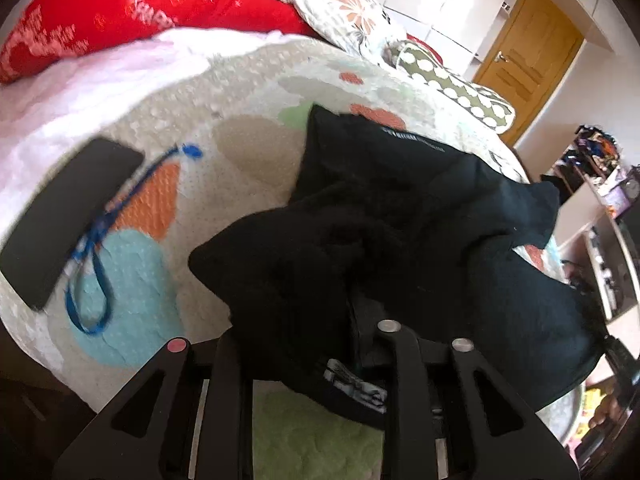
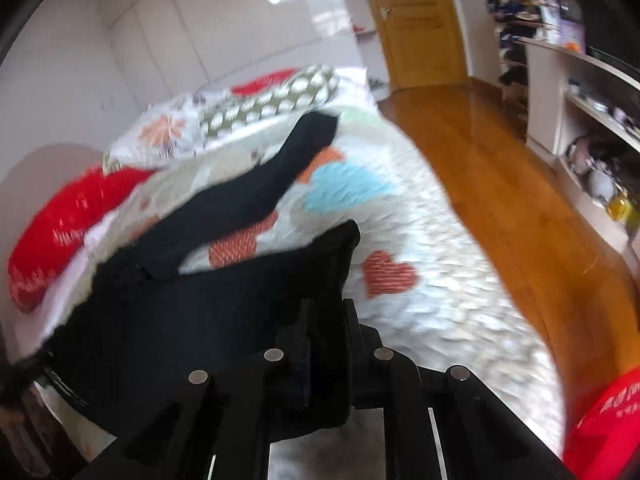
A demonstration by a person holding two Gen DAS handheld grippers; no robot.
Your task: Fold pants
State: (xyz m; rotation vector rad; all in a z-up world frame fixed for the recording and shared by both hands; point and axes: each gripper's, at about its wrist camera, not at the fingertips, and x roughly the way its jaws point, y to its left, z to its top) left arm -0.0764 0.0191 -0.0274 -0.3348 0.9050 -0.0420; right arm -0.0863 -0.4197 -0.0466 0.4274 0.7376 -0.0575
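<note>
Black pants (image 1: 400, 200) lie crumpled on a quilted bed (image 1: 224, 152) with coloured hearts. In the left wrist view a thick bunch of the cloth, with a white label on it, runs between the fingers of my left gripper (image 1: 308, 344), which is shut on it. In the right wrist view the pants (image 2: 200, 300) spread to the left, and one leg stretches up across the quilt (image 2: 420, 320). My right gripper (image 2: 328, 320) is shut on an edge of the fabric, and a raised corner stands just above its fingertips. Both pairs of fingertips are partly hidden by cloth.
A flat black phone-like object (image 1: 68, 220) with a blue lanyard (image 1: 100, 240) lies left on the bed. A red pillow (image 1: 140, 12) and patterned pillows (image 1: 352, 12) line the far side. The bed edge drops to a wooden floor (image 2: 500, 180) with shelves (image 2: 580, 120) beyond.
</note>
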